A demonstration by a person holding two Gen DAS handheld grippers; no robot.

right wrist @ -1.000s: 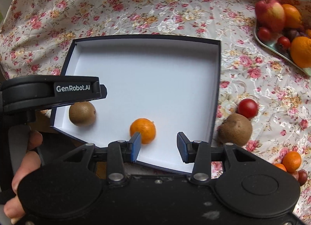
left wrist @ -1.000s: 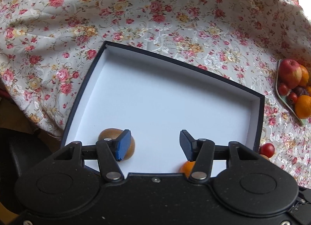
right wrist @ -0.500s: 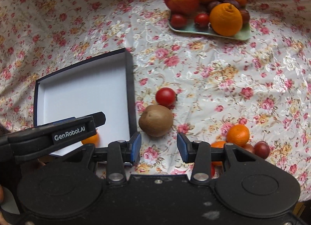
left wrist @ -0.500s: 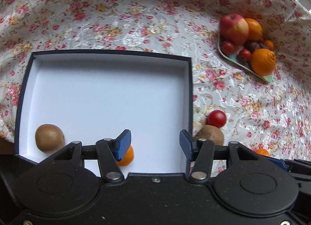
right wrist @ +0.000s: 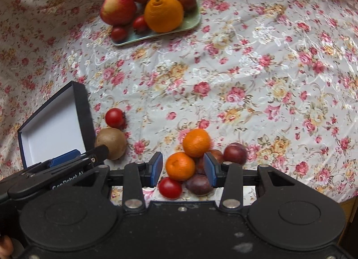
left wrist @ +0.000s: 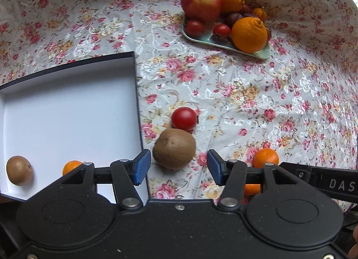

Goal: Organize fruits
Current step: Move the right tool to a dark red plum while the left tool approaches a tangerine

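Flanking a kiwi (left wrist: 174, 152) beside the box (left wrist: 137, 93) edge, left tongs (left wrist: 176, 168) gape.

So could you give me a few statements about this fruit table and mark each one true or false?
1. The box holds a kiwi and a small orange. True.
2. The left gripper is clamped on the kiwi outside the box. False: its jaws are open on either side of that kiwi, not touching it.
3. A tomato sits just beyond that kiwi. True.
4. The plate is bare. False: it carries an apple, oranges and other small fruit.
5. The right gripper holds a plum. False: it is open above a cluster of oranges, plums and a tomato.
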